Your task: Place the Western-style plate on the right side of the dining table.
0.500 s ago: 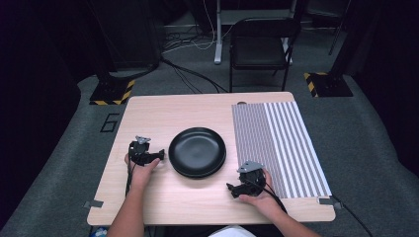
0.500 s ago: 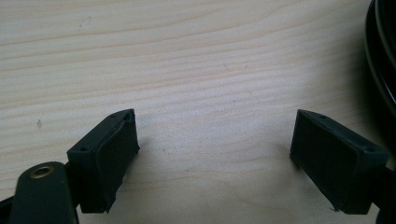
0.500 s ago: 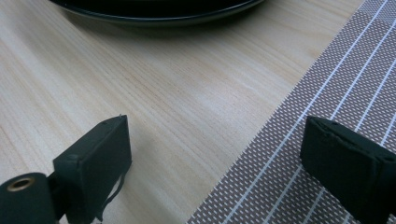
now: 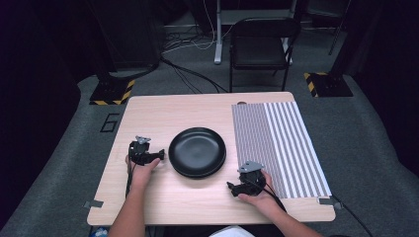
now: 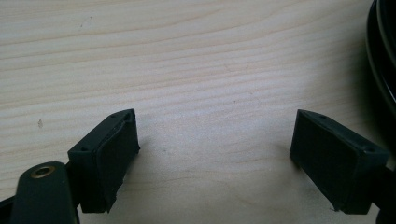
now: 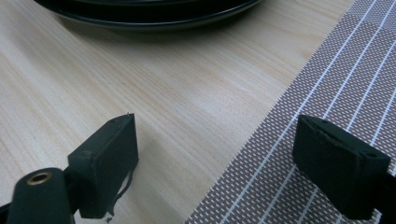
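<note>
Wooden table [image 4: 188, 111], striped mat [image 4: 286, 143], black plate [image 4: 197, 150], both hand-held grippers wide, dark room.

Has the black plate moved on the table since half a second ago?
No. The black plate sits at the same spot beside the striped placemat, with the same gap between them.

Showing merely as a dark curved sliver, black plate [image 5: 385, 51] getting cut off by the left gripper view's right edge; likewise being cropped at the right gripper view's top, striped mat [image 6: 327, 107] running off right.
</note>
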`<control>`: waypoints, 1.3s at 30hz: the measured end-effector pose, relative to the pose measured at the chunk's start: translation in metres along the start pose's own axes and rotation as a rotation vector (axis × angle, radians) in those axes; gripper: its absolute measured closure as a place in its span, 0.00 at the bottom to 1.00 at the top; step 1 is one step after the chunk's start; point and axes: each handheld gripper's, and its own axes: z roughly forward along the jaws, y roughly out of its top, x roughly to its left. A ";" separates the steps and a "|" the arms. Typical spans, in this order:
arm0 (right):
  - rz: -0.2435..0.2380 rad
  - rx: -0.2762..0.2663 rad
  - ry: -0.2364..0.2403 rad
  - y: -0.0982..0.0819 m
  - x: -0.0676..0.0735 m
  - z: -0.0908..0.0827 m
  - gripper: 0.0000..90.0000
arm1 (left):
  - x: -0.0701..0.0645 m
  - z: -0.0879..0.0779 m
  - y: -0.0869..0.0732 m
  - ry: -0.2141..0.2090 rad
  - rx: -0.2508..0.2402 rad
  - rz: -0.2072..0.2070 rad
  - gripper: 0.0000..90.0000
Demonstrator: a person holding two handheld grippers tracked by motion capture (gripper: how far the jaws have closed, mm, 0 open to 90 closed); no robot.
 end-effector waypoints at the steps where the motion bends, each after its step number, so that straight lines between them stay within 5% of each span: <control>1: 0.005 0.000 -0.002 0.000 0.000 0.000 0.15 | 0.000 0.000 0.000 -0.001 0.001 0.000 0.17; 16: 0.005 -0.001 -0.006 0.001 0.001 0.000 0.16 | 0.000 -0.001 0.000 0.007 -0.002 -0.005 0.17; 25: 0.022 -0.012 -0.017 0.000 -0.001 -0.001 0.26 | 0.000 -0.002 0.000 0.023 -0.012 -0.018 0.27; 29: 0.021 -0.012 -0.027 0.001 -0.002 -0.005 0.43 | 0.001 -0.003 0.002 0.024 -0.011 -0.020 0.39; 33: 0.011 -0.021 -0.027 0.000 0.001 -0.009 0.44 | 0.002 -0.007 0.003 0.014 0.010 -0.075 0.44; 39: 0.008 -0.032 -0.022 0.006 0.000 -0.016 0.44 | 0.000 -0.015 0.006 -0.012 -0.008 -0.053 0.49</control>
